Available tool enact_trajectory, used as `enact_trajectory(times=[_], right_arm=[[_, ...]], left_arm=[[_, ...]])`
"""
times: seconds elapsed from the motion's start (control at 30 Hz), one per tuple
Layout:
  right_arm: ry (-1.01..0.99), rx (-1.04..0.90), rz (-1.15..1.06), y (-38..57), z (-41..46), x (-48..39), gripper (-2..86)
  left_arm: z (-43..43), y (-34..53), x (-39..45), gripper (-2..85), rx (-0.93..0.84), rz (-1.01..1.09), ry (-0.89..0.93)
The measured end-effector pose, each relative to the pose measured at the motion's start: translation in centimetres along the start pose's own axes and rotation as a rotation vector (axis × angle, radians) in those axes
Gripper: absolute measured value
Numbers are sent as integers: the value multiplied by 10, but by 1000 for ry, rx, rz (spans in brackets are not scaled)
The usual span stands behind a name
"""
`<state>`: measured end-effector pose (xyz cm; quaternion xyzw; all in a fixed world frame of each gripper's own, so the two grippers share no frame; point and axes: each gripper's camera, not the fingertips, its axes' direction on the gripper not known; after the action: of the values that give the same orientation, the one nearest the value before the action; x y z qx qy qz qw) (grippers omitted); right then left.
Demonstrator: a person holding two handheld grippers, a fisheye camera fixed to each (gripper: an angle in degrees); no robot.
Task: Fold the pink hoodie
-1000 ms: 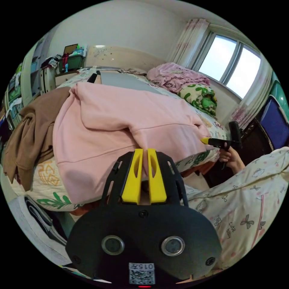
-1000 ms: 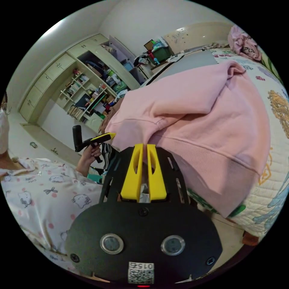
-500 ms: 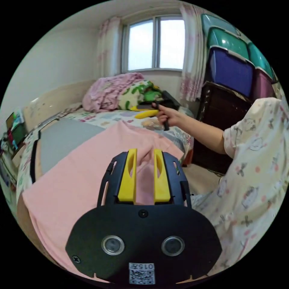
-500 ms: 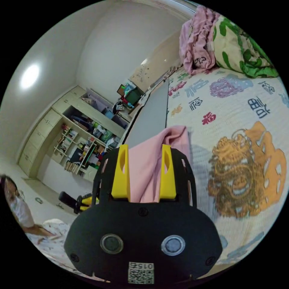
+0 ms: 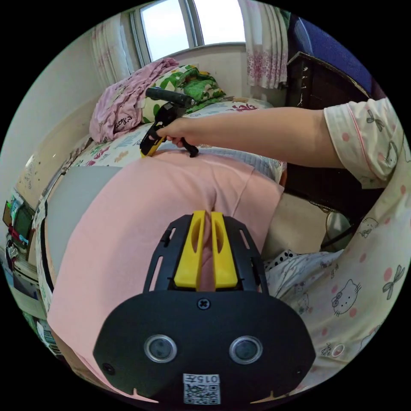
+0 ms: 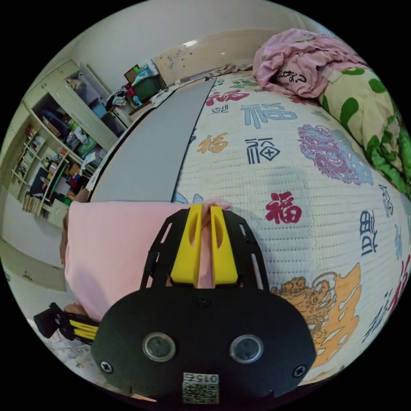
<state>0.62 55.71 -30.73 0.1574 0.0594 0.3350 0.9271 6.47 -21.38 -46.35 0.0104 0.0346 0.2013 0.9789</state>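
Observation:
The pink hoodie [image 5: 141, 222] lies spread flat across the bed. In the left gripper view my left gripper [image 5: 204, 212] is shut on a fold of its near edge. Further along the same view, a hand holds my right gripper [image 5: 148, 150] with its tip down at the hoodie's far edge. In the right gripper view the right gripper [image 6: 205, 207] pinches a corner of the hoodie [image 6: 111, 244] against the printed bedcover [image 6: 299, 180]. The left gripper [image 6: 79, 327] peeks out at the lower left of that view, over the hoodie's other end.
A grey mat [image 6: 150, 150] lies on the bed beside the hoodie. A pink blanket [image 5: 122, 100] and a green-patterned quilt [image 5: 192, 83] are piled at the bed's head. A dark cabinet [image 5: 329, 85] stands past the bed's side. Cluttered shelves [image 6: 47, 158] line the far wall.
One second ago both grippers held the hoodie's hem at the bed's edge. Half a second ago the jaws stood wider. Now both are closed again and the hoodie lies flat.

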Motion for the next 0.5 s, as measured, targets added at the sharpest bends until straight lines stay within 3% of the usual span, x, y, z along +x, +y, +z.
enact_trajectory(times=[0.17,0.33,0.5], right_arm=[[20,100,-8,36,-4,-5,57],[202,302,-190,160,-65,-52,101],[54,403,-99,289,-102,-31,113]], left_arm=[[-32,-2,-15,48,56,-34,-24],[-99,28,-59,64,217,-132,36],[-127,6,-135,73,252,-146,66]])
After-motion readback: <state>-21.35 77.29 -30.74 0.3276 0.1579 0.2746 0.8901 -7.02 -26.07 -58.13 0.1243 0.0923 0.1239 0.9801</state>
